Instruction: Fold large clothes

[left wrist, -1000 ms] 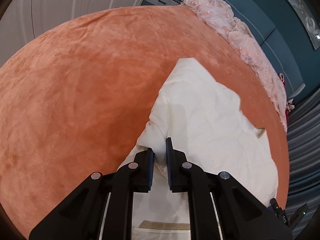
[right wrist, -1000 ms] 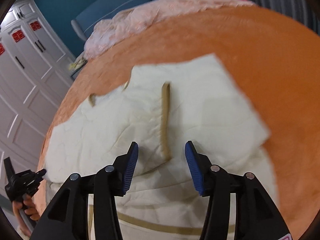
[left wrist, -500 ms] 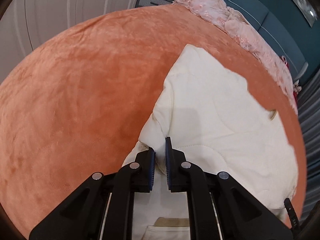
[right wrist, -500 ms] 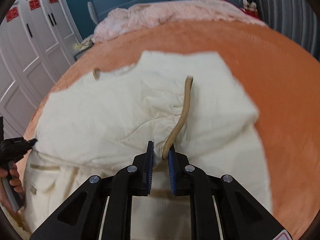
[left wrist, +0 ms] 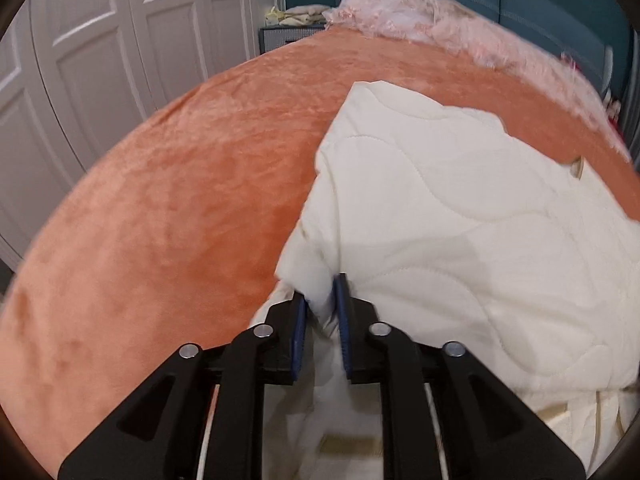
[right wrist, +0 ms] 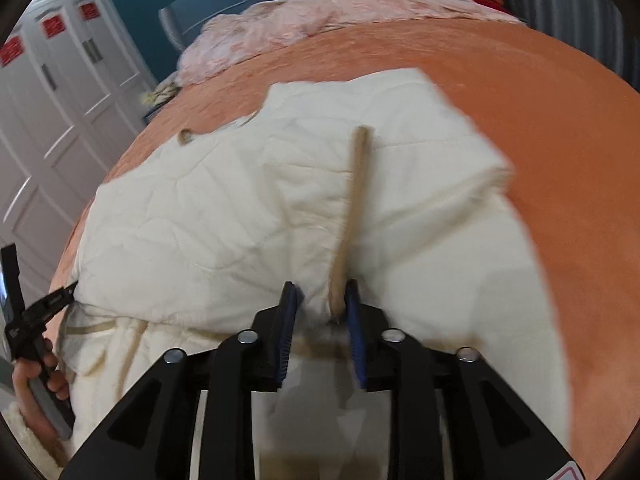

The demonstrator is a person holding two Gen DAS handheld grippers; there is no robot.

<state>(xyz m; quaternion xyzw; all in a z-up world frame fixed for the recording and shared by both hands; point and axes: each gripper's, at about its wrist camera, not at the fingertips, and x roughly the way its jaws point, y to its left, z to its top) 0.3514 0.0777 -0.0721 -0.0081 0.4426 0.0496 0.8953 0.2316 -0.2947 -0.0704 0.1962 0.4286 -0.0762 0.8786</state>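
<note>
- The cream quilted garment (left wrist: 472, 220) lies on the orange bed (left wrist: 160, 208), its near edge doubled back over itself
- Left gripper (left wrist: 322, 300): jaws just eased wider, a bunched fold between them
- Right gripper (right wrist: 320, 308): shut a second ago, now loosening around the tan-trimmed edge (right wrist: 352, 208)
- Likely releasing this fold

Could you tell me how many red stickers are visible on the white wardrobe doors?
3, in the right wrist view's upper left: one red sticker at the far left, one in the middle, one to its right. More may be out of frame.
</note>
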